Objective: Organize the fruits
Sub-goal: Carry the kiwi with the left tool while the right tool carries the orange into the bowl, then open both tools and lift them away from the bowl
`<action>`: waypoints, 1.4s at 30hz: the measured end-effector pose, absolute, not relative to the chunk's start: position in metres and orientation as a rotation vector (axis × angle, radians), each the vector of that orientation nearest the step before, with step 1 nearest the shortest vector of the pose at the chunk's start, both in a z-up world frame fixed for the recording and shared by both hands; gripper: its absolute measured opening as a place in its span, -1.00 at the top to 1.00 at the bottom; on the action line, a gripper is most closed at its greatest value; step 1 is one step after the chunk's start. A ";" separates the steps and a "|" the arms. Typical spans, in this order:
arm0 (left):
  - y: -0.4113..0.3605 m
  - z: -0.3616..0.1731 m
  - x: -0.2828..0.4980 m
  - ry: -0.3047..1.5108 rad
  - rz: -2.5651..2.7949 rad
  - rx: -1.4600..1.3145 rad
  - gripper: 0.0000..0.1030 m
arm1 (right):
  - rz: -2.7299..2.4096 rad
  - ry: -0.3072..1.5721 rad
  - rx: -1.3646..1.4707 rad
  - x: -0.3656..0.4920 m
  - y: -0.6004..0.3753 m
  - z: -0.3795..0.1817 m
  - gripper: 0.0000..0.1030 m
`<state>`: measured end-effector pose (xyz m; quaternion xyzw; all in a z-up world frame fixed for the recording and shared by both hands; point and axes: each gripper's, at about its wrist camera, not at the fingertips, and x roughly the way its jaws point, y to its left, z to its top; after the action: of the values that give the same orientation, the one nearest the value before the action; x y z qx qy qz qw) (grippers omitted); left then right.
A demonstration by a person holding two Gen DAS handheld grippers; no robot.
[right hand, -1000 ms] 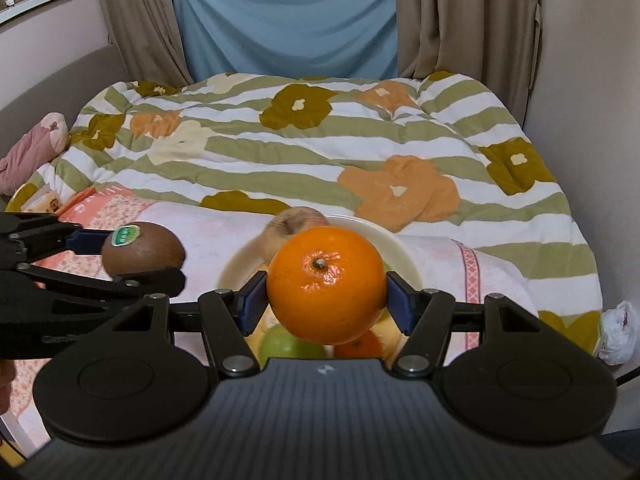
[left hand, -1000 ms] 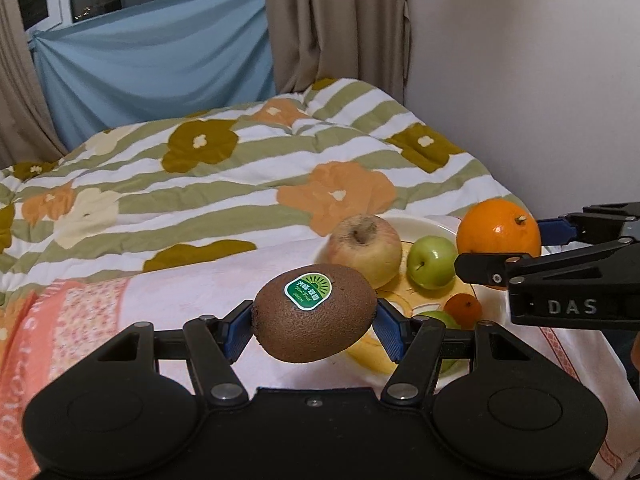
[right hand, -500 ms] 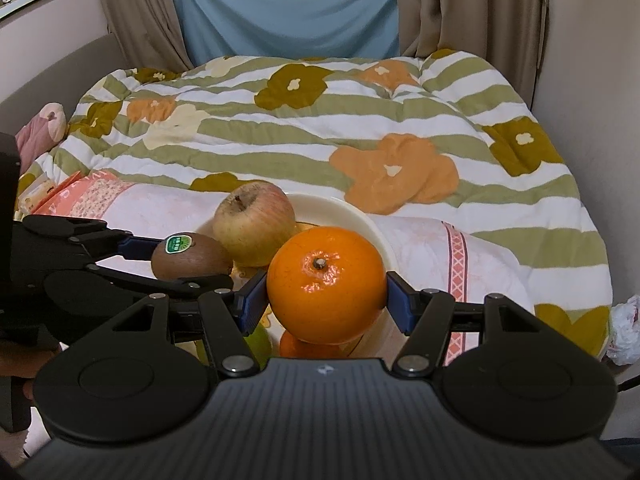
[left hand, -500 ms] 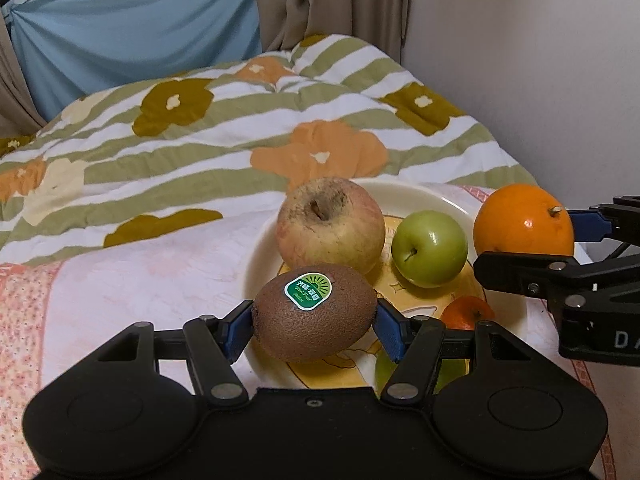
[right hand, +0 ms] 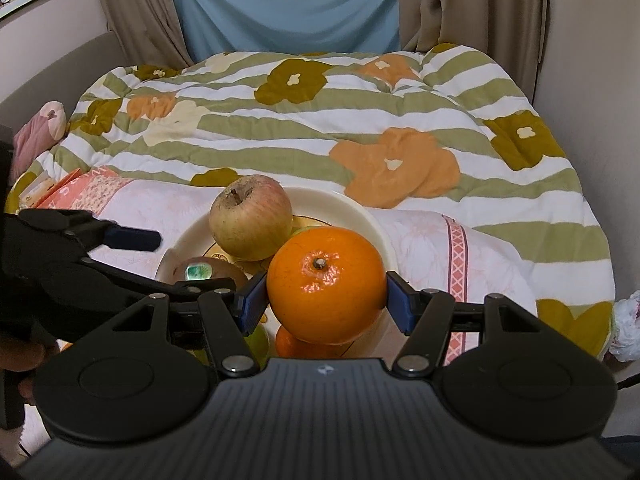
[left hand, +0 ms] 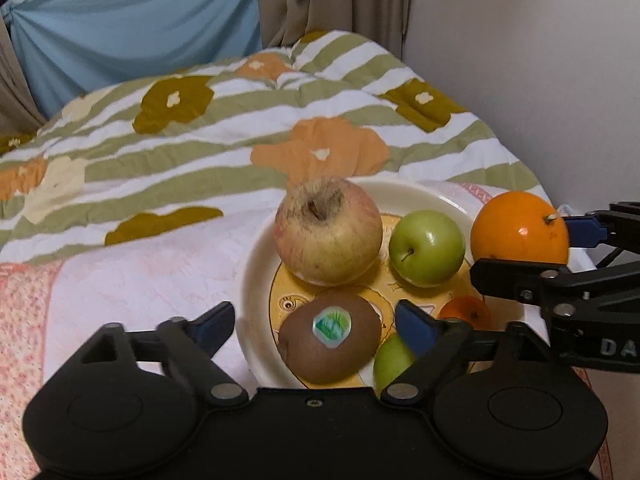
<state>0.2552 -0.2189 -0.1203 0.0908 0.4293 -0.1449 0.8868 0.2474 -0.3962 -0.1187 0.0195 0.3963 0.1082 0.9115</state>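
on the plate (left hand: pixel 256 264), bed: kiwi (left hand: pixel 329 341), soft, bruisable, between opening left tongs (left hand: pixel 316 326), untouched. orange (right hand: pixel 326 285), firm, heavy, slick; right tongs (right hand: pixel 326 300) clenched across its middle.

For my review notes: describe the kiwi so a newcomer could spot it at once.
On the bed's flowered quilt sits a cream plate of fruit. The kiwi lies at its near edge, in front of the big apple. It is the only brown, fuzzy fruit and has a green sticker.
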 end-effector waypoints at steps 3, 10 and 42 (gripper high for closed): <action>-0.215 -0.114 0.250 0.890 -0.302 0.197 -0.76 | 0.222 0.816 0.039 0.248 -0.396 -0.118 -0.49; -0.199 -0.100 0.229 0.863 -0.278 0.211 -0.83 | 0.253 0.807 0.039 0.250 -0.384 -0.108 -0.49; -0.174 -0.102 0.197 0.872 -0.174 0.163 -0.84 | 0.263 0.758 -0.105 0.248 -0.348 -0.123 -1.00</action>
<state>0.1968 -0.1745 -0.1015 0.0789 0.4214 -0.0840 0.8995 0.2477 -0.3479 -0.1232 -0.0510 0.3688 0.1281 0.9192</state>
